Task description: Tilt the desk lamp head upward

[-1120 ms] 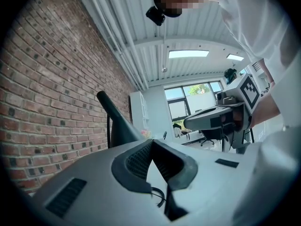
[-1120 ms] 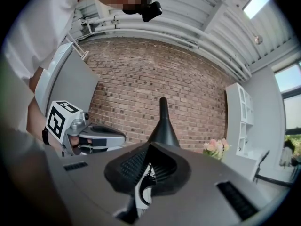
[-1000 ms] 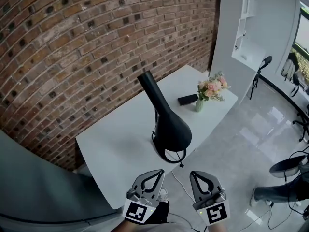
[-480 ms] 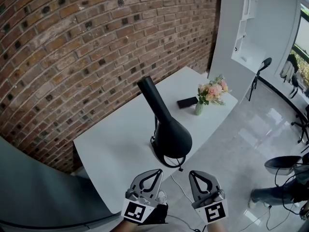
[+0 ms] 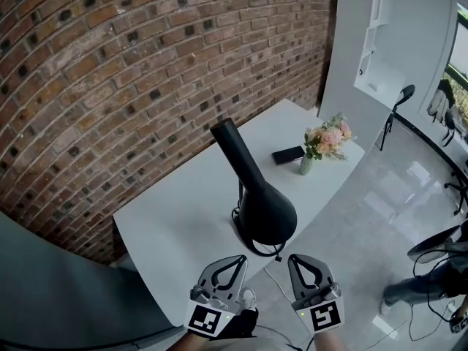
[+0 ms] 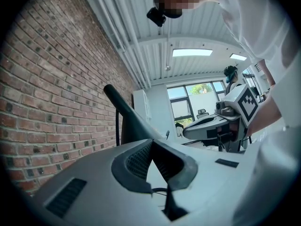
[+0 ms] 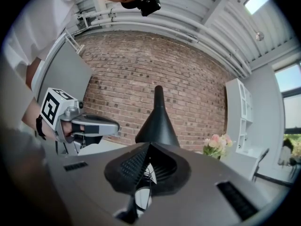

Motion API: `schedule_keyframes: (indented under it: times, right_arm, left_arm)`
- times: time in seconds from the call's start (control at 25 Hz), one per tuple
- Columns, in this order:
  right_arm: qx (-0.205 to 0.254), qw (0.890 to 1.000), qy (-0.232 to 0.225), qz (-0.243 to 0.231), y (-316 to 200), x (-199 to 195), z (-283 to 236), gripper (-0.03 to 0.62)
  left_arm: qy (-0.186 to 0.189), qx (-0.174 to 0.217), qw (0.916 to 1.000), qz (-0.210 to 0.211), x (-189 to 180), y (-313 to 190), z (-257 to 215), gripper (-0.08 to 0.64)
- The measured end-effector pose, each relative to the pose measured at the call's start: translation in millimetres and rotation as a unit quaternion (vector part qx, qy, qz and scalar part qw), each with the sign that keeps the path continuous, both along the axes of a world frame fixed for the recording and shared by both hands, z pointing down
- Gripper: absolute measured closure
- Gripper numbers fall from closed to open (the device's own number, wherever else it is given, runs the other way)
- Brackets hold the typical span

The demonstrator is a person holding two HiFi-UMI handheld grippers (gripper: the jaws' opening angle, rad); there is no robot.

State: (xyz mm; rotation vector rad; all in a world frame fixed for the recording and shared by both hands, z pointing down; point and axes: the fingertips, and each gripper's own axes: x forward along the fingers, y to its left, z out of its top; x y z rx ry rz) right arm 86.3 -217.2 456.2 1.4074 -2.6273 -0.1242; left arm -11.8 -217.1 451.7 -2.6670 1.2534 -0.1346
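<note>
The black desk lamp (image 5: 262,209) stands on the white table (image 5: 175,225), near its front edge. Its cone-shaped head points down and its slim neck slants up toward the brick wall. My left gripper (image 5: 239,260) and right gripper (image 5: 295,259) hover side by side just below the table's front edge, short of the lamp head and touching nothing. Both are shut with nothing between the jaws. The left gripper view shows the lamp (image 6: 125,122) beyond the shut left gripper (image 6: 151,143). In the right gripper view the lamp (image 7: 158,120) rises straight ahead of the shut right gripper (image 7: 147,146).
A small vase of pink flowers (image 5: 324,142) and a flat black phone (image 5: 288,154) sit at the table's far right end. The lamp's cable (image 5: 272,268) hangs off the front edge. A brick wall backs the table. A person (image 5: 424,287) is on the floor side at right.
The head view has shifted slightly. Both grippers stay shut below the table edge, and the lamp head keeps its downward tilt.
</note>
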Motion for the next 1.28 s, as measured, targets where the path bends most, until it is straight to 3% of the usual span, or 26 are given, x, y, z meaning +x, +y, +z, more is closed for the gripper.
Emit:
schedule_keyframes:
  times: [0.2, 0.36, 0.96, 1.12, 1.28]
  right_arm:
    - [0.001, 1.000, 0.003, 0.003, -10.9, -1.0, 11.3, 0.580]
    - [0.000, 1.000, 0.005, 0.005, -15.6, -0.2, 18.3, 0.580]
    - [-0.009, 1.000, 0.019, 0.009, -27.9, 4.0, 35.9, 0.580]
    - [-0.001, 1.000, 0.026, 0.002, -32.1, -1.4, 38.5, 0.580]
    - [0.001, 1.000, 0.026, 0.002, -40.5, -2.9, 39.7, 0.580]
  left_arm:
    - [-0.010, -0.005, 0.9999, 0.002, -3.1, -3.5, 6.1, 0.552]
    - [0.014, -0.013, 0.9998, -0.005, -2.4, -7.0, 6.1, 0.552]
    - [-0.016, -0.016, 0.9997, 0.012, 7.8, -12.4, 17.7, 0.552]
    - [0.011, -0.017, 0.9998, 0.001, 3.0, -14.8, 18.5, 0.552]
    - [-0.002, -0.018, 0.9998, 0.007, 3.5, -20.7, 21.3, 0.552]
